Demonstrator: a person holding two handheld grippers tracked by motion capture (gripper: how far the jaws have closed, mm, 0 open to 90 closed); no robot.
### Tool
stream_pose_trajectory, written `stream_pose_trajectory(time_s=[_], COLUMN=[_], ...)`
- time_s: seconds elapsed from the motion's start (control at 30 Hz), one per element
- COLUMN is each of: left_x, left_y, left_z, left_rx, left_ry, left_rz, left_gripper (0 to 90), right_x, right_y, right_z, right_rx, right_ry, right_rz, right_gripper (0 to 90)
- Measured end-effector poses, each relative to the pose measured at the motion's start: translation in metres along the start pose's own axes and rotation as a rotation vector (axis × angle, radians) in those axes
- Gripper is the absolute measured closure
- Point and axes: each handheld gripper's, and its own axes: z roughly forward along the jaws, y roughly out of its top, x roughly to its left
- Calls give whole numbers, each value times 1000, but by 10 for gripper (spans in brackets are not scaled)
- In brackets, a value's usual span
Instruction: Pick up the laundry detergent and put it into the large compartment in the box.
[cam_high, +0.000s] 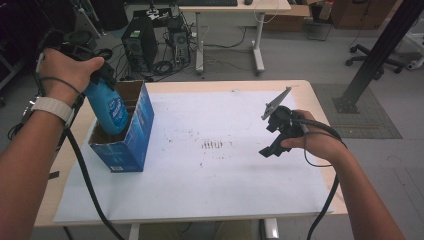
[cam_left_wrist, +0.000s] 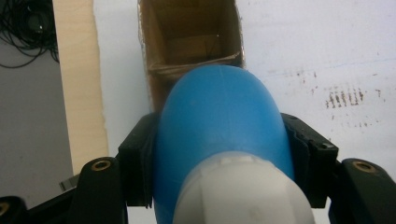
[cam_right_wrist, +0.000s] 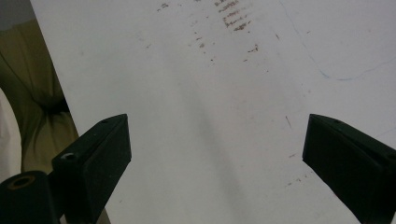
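A blue bottle (cam_high: 109, 107) with a white cap end (cam_left_wrist: 243, 191) hangs bottom-first in the mouth of an open blue cardboard box (cam_high: 131, 136) at the table's left. My left gripper (cam_left_wrist: 219, 154) is shut on the bottle's body, one black jaw on each side, with the box opening (cam_left_wrist: 189, 39) just beyond. In the high view the left gripper (cam_high: 102, 80) sits above the box, held in a hand. My right gripper (cam_high: 272, 142) hovers over the right part of the white sheet (cam_high: 210, 150), and its jaws stand wide apart with nothing between them (cam_right_wrist: 217, 154).
The white sheet (cam_right_wrist: 224, 93) covers most of the wooden table (cam_high: 305, 87) and carries small brown marks (cam_high: 212, 145) in the middle. Cables trail from both grippers. Behind the table are a computer tower (cam_high: 140, 45), a desk and a black post (cam_high: 380, 50).
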Motion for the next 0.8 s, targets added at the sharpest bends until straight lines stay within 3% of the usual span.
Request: stream_pose_trajectory(time_s=[0.8], left_x=[-1], left_y=[-10], left_z=[51], left_rx=[24], left_ry=[19], left_rz=[37], left_gripper=[374], right_x=[1], right_y=[0], right_z=[6], right_rx=[4], right_ry=[9], right_rz=[0], right_gripper=[82])
